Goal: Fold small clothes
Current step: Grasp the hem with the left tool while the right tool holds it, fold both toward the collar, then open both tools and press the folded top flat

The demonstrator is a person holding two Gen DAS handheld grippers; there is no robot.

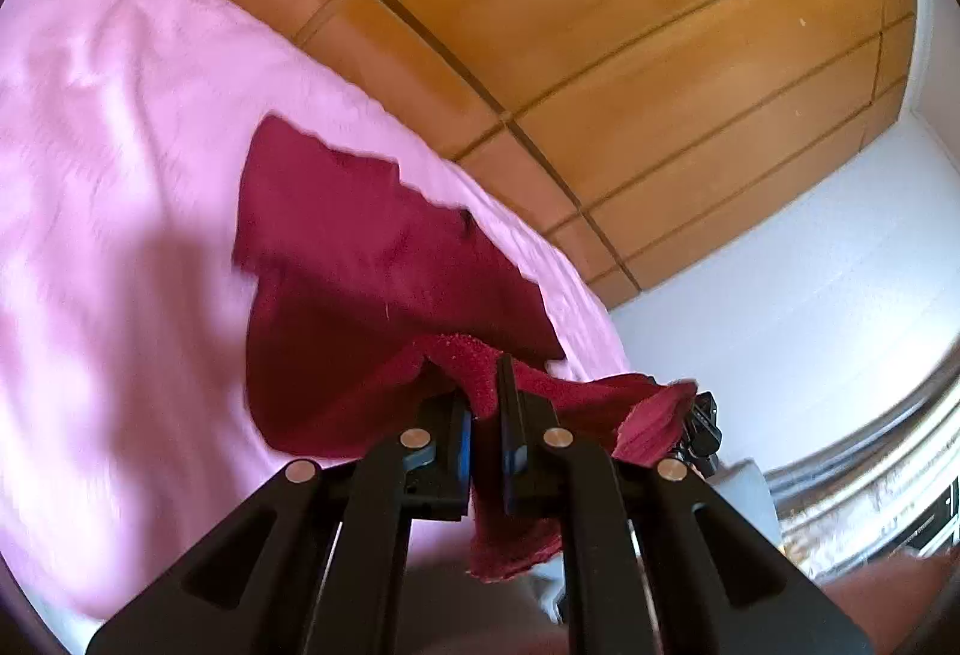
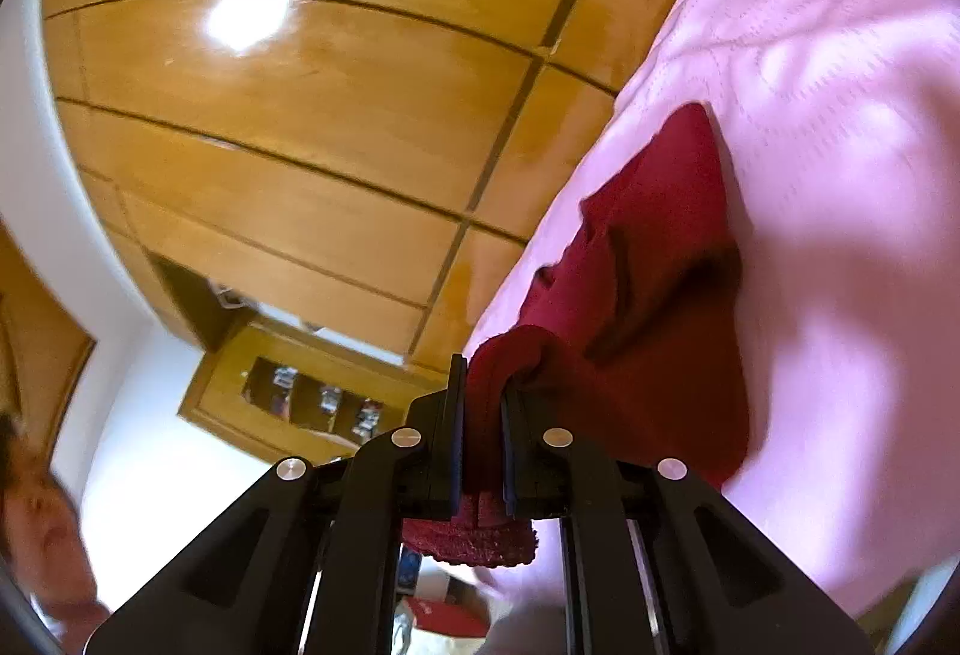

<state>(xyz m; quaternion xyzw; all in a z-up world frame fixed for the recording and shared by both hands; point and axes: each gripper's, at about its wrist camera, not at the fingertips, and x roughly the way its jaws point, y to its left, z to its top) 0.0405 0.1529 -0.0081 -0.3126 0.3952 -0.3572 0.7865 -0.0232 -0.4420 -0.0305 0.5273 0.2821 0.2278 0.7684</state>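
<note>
Dark red knit garment (image 1: 360,259) lies partly on the pink bedspread (image 1: 120,175), its long axis running from the grippers away toward the wooden wardrobe (image 1: 600,24). Left gripper (image 1: 487,415) and right gripper (image 2: 483,403) each have their fingers clamped on the near edge (lifted, bunched); far end rests flat.

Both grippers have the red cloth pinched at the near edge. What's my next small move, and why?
Probably carry both held corners forward over the far edge. The left gripper and right gripper are each shut on the red cloth, its near edge is lifted, and the rest lies on the pink bedspread.
</note>
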